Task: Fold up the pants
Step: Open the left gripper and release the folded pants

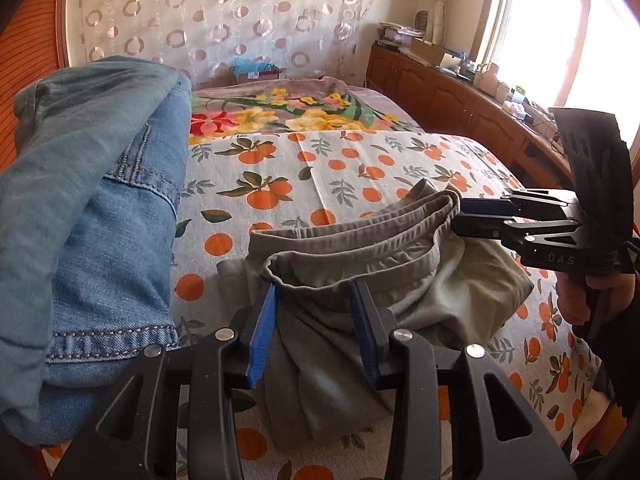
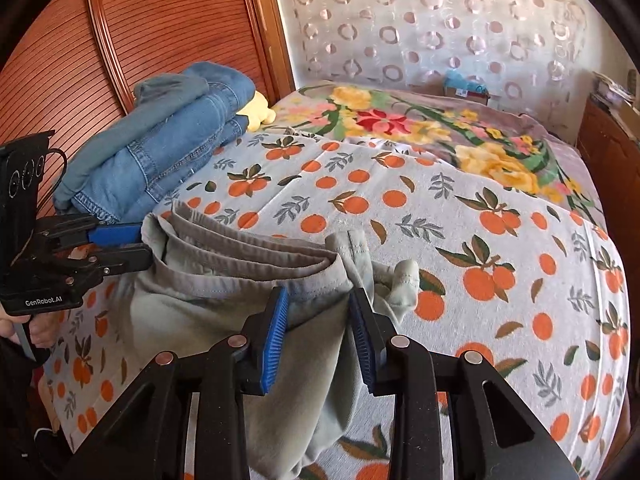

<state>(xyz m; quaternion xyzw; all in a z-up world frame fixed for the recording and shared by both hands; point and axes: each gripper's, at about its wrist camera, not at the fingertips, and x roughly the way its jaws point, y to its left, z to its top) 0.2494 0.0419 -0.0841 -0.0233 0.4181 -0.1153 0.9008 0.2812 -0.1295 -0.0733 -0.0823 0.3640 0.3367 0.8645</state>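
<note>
On your left, the left-wrist view is half filled by the stack of folded jeans (image 1: 100, 208), so close that it hides the left edge of the bed; only the right-wrist view shows the whole stack (image 2: 160, 152), a yellow cloth (image 2: 260, 114) behind it and the slatted wooden panel (image 2: 120, 28) beyond. Only the left-wrist view shows the wooden cabinet (image 1: 448, 92) and the bright window (image 1: 560, 28) far right.

The grey-green pants (image 1: 340, 280) lie bunched on the orange-print bedspread (image 1: 360, 160), near the near edge of the bed, waistband (image 2: 248, 256) towards the far side.

Your left gripper (image 1: 316, 292) stands with its blue pads spread, the left end of the waistband between them, gaps showing on both sides; the cloth hangs loose there, not pinched. From the right-wrist view the same gripper (image 2: 140, 246) reaches in at the waistband's left end.

Your right gripper (image 2: 320, 300) is likewise parted, a fold of pants running down between the pads; whether the left pad touches the cloth you cannot tell. In the left-wrist view that gripper (image 1: 460, 216) meets the waistband's right end, your hand (image 1: 600, 300) below it.
</note>
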